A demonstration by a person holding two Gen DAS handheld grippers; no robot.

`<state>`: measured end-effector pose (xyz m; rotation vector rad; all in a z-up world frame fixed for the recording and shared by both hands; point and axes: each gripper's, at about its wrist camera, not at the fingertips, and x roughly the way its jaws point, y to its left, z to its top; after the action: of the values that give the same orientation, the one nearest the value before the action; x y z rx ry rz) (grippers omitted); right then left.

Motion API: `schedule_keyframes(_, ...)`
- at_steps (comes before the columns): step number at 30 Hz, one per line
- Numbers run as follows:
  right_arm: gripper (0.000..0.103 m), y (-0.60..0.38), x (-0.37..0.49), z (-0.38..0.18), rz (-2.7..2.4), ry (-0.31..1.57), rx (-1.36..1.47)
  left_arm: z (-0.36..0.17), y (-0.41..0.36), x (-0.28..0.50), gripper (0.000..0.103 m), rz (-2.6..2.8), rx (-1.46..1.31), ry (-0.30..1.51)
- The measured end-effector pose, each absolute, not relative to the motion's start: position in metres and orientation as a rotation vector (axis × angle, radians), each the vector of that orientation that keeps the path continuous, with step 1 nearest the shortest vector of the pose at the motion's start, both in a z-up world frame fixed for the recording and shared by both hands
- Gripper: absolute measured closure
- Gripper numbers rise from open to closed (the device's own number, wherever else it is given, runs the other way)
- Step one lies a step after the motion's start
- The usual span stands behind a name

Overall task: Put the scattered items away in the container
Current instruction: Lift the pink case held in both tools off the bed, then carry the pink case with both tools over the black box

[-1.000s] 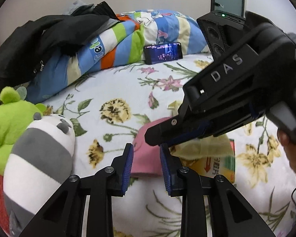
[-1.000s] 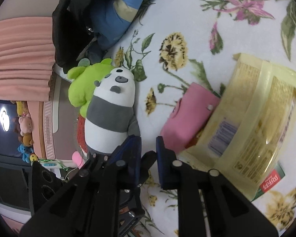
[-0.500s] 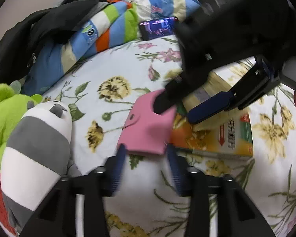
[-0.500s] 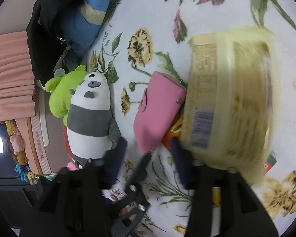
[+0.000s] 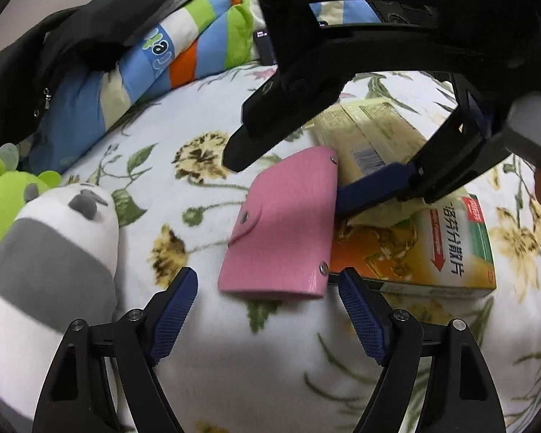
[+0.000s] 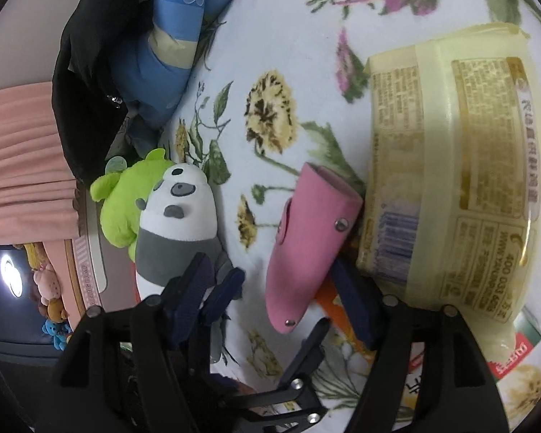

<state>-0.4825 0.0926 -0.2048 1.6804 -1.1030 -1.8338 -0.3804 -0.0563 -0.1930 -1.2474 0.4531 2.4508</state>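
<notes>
A pink wallet (image 5: 285, 227) lies on the bed (image 5: 205, 115). It looks like smooth leather, flat and square, with small metal snaps and a tab. One edge of it rests on an orange box (image 5: 414, 249) made of shiny card. A pale yellow packet (image 6: 447, 180), crinkly like plastic, lies on top of that box and touches the wallet's far edge.

The left gripper (image 5: 267, 310) has bumpy blue pads, and its jaws are opening wide. The wallet's near edge sits just ahead of them, and the pads do not touch it. The right gripper (image 6: 285, 288) is opening its jaws too; the wallet is between them, and the pads seem not to press on it, though that is hard to see.

The bed cover is soft and fuzzy, white with flowers and leaves. There is open room on it near the left jaws. A plush panda (image 5: 50, 263) lies near, with a green plush toy (image 6: 126, 198) beside it. A striped blanket (image 5: 169, 54) and a black jacket (image 5: 54, 57) are piled at the back. Pink curtains (image 6: 21, 158) hang beyond the bed.
</notes>
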Motion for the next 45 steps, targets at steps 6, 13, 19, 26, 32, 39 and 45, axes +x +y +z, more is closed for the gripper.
schedule_keyframes(6, 0.076, 0.074, -0.492, -0.219, -1.764, -1.086, 1.680, -0.200, -0.066, -0.400, 0.073, 2.475, -1.313, 0.366)
schedule_keyframes(13, 0.076, 0.069, -0.487, -0.209, -1.789, -1.072, 1.627, -0.191, -0.070, -0.388, 0.075, 2.520, -1.260, 0.338)
schedule_keyframes(19, 0.076, 0.069, -0.473, -0.193, -1.772, -1.090, 1.588, -0.171, -0.073, -0.375, 0.075, 2.552, -1.231, 0.349)
schedule_keyframes(26, 0.076, 0.071, -0.455, -0.147, -1.786, -1.077, 1.506, -0.123, -0.070, -0.354, 0.075, 2.599, -1.158, 0.372)
schedule_keyframes(32, 0.076, 0.090, -0.427, -0.088, -1.823, -1.069, 1.402, -0.066, -0.050, -0.327, 0.075, 2.635, -1.062, 0.416)
schedule_keyframes(39, 0.076, 0.142, -0.377, -0.020, -1.873, -1.082, 1.272, 0.002, -0.002, -0.284, 0.075, 2.637, -0.934, 0.494)
schedule_keyframes(45, 0.076, 0.208, -0.328, 0.021, -1.929, -1.128, 1.176, 0.048, 0.060, -0.244, 0.075, 2.596, -0.823, 0.533)
